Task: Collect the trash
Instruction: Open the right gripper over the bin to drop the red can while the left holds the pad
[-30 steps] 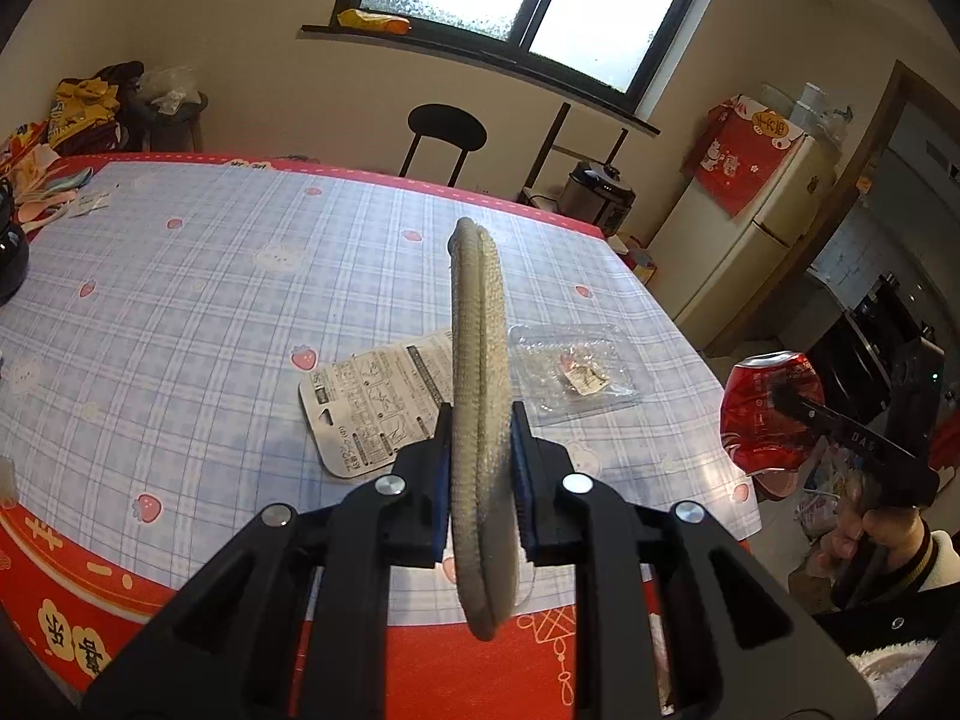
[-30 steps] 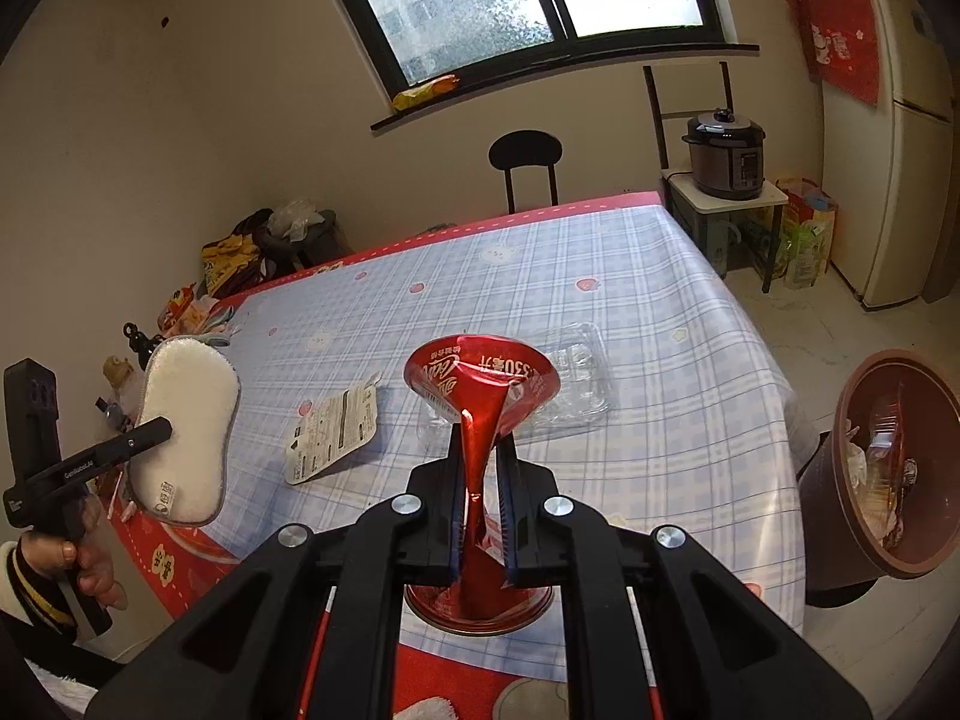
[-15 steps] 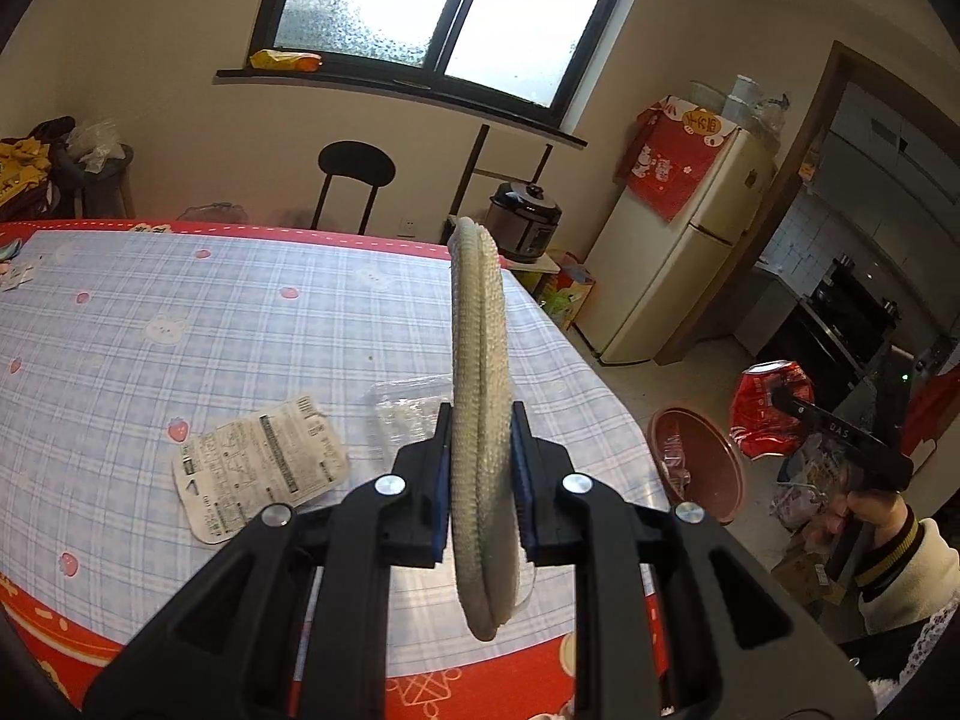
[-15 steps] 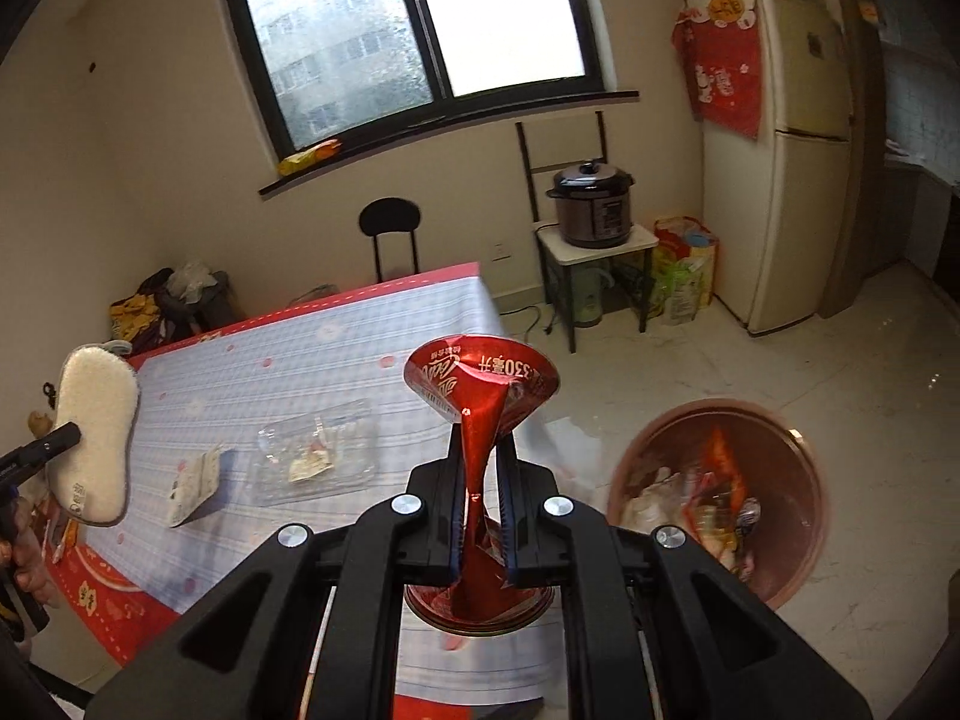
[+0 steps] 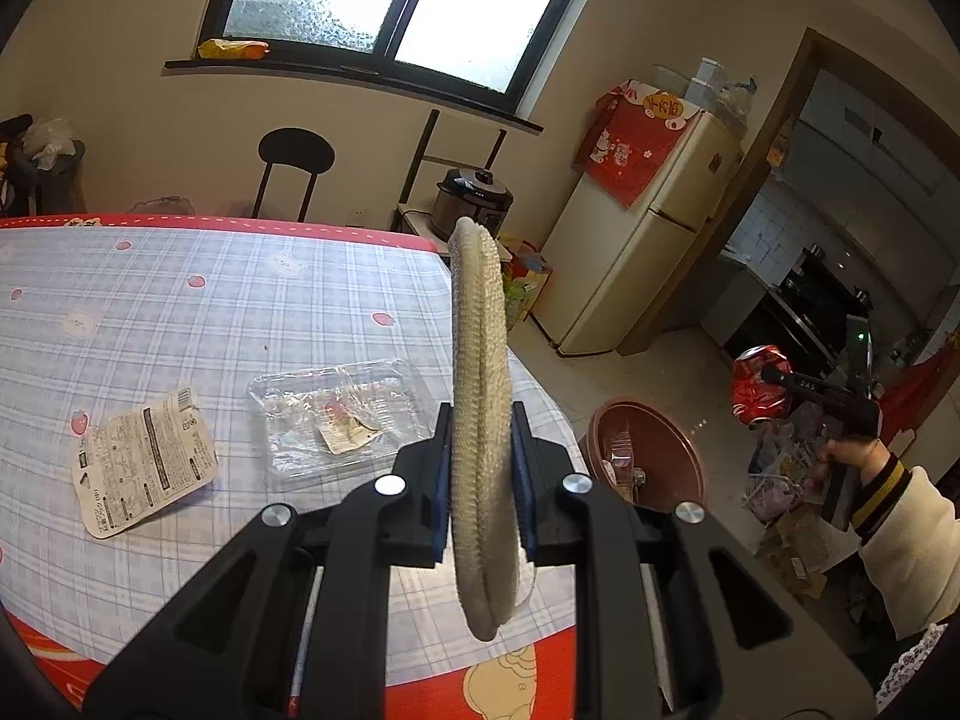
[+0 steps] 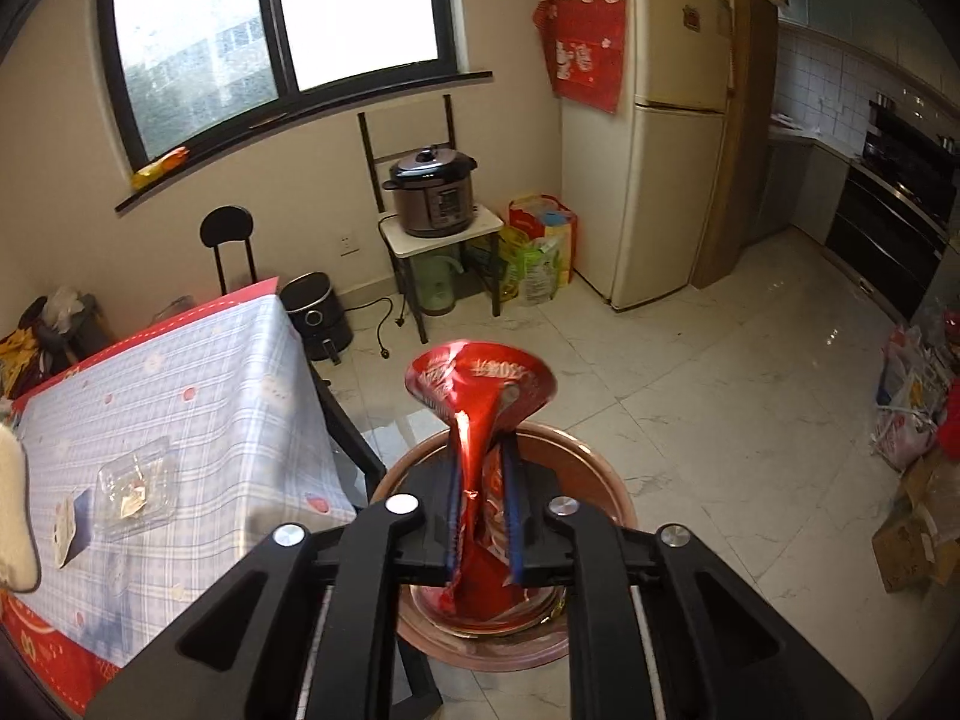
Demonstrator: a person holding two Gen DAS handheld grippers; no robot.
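The right gripper [image 6: 480,516] pinches a crushed can [image 6: 480,384] above the bin [image 6: 606,492], while the left gripper [image 5: 480,480] clamps a sponge [image 5: 480,396].

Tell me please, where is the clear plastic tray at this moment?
The clear plastic tray lies on the checked tablecloth near the table's right edge, just right of the printed paper wrapper. In the right wrist view it appears at the far left.
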